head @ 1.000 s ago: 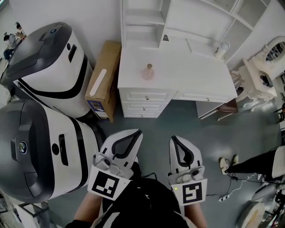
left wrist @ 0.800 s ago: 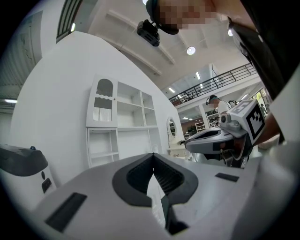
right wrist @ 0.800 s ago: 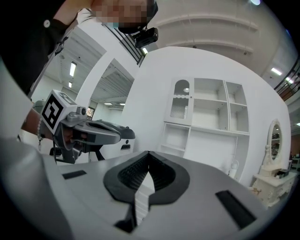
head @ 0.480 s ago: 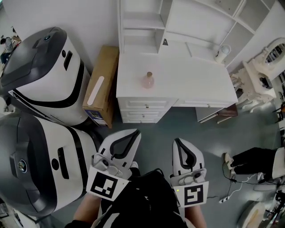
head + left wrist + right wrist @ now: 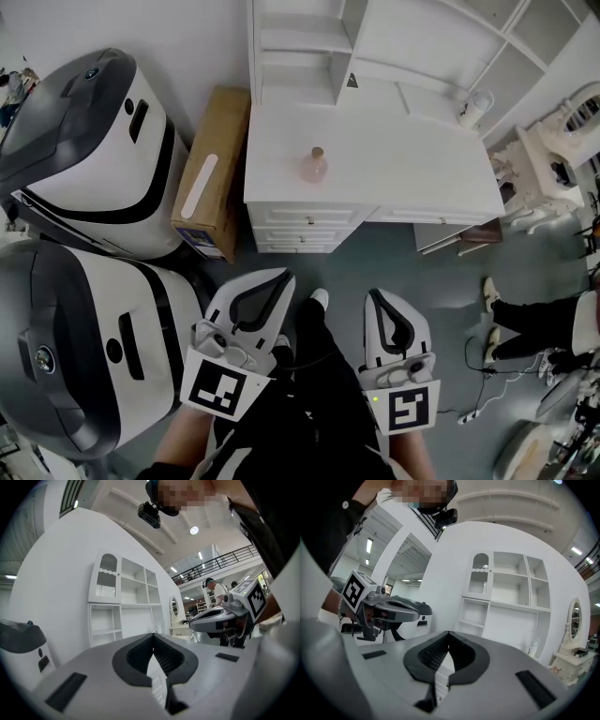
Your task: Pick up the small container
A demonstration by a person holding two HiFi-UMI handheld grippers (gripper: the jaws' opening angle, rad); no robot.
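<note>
Not started: left gripper and right gripper both clenched, empty, lower centre; small pink bottle untouched on white desk, upper centre, well apart.

Two tools: left tool, right tool. Two white-black machines. One small container, one desk, one cardboard box.
</note>
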